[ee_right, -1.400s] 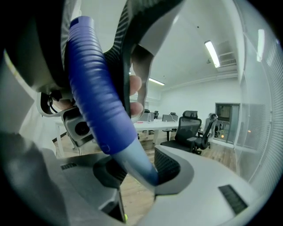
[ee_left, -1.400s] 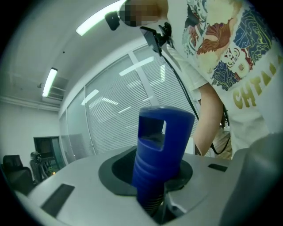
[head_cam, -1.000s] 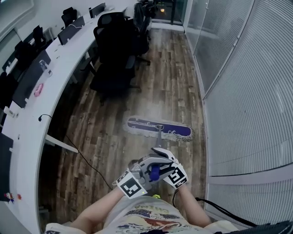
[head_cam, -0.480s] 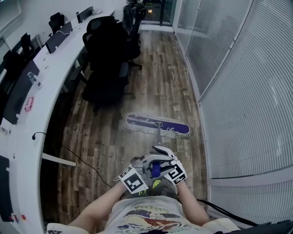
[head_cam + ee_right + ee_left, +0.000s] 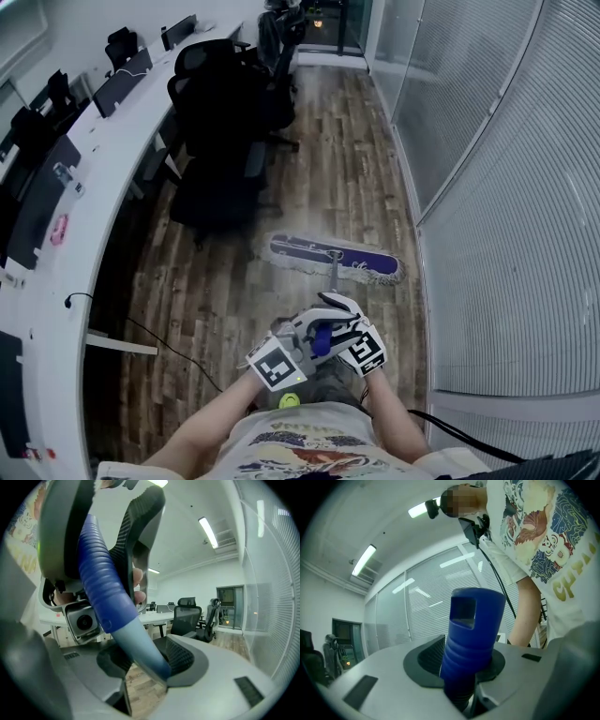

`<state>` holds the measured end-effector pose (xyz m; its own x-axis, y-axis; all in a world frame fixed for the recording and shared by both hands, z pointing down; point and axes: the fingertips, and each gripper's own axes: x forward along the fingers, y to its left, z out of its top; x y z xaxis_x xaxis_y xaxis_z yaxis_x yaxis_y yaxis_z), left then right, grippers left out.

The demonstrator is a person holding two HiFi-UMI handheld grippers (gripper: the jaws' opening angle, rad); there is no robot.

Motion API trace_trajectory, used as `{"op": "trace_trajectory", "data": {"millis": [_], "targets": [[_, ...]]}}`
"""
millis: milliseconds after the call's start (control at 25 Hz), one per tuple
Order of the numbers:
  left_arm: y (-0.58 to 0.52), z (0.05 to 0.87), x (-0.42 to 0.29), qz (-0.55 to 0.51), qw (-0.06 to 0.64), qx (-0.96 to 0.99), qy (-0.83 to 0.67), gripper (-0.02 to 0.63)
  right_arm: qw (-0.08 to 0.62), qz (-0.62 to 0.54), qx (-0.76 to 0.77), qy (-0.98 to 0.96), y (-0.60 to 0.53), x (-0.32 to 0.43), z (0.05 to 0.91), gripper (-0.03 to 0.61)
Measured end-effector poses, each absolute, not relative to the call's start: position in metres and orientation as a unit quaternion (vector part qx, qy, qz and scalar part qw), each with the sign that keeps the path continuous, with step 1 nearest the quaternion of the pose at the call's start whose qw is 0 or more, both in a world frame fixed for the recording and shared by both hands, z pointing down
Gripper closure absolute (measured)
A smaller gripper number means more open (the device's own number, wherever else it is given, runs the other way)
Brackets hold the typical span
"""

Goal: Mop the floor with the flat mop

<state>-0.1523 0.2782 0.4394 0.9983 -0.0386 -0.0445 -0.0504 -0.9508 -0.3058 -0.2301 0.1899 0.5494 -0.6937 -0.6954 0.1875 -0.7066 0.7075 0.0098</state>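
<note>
Both claws clamp the mop handle (image 5: 332,279): the left claw (image 5: 466,677) on its blue grip (image 5: 471,634), the right claw (image 5: 147,665) lower, both jaws having just eased wider. The mop head (image 5: 367,265) lies flat on the floor (image 5: 328,131), between the chairs (image 5: 220,122) and the glass wall (image 5: 506,187), with open boards ahead.

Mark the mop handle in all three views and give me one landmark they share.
Head view: mop handle runs from lower centre up to the mop head.
Left gripper view: dead centre, its blue ribbed end upright.
Right gripper view: slants from upper left down to centre.
Shared landmark: the slatted glass wall, on the right in the head view, behind the handle in the left gripper view, at the right edge in the right gripper view.
</note>
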Motion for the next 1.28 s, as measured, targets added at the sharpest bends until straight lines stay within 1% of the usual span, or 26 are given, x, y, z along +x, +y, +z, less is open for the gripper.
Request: {"op": "trace_trajectory", "data": {"millis": [400, 680, 800, 1040, 1280], "targets": [[0.116, 0.441, -0.060, -0.008, 0.135, -0.989, 0.056, 0.517, 0.085, 0.029, 0.360, -0.929, 0.034, -0.141, 0.546, 0.393], [0.054, 0.451, -0.024, -0.026, 0.126, -0.988, 0.088, 0.506, 0.099, 0.027, 0.351, -0.931, -0.023, -0.104, 0.556, 0.391], [0.052, 0.453, -0.016, -0.028, 0.124, -0.987, 0.095, 0.502, 0.094, 0.028, 0.358, -0.929, -0.024, -0.097, 0.552, 0.393], [0.102, 0.466, 0.004, -0.035, 0.149, -0.987, 0.055, 0.502, 0.124, 0.025, 0.370, -0.920, 0.018, -0.082, 0.568, 0.413], [0.167, 0.464, -0.024, -0.027, 0.157, -0.986, 0.047, 0.503, 0.140, 0.016, 0.376, -0.916, 0.081, -0.107, 0.568, 0.422]]}}
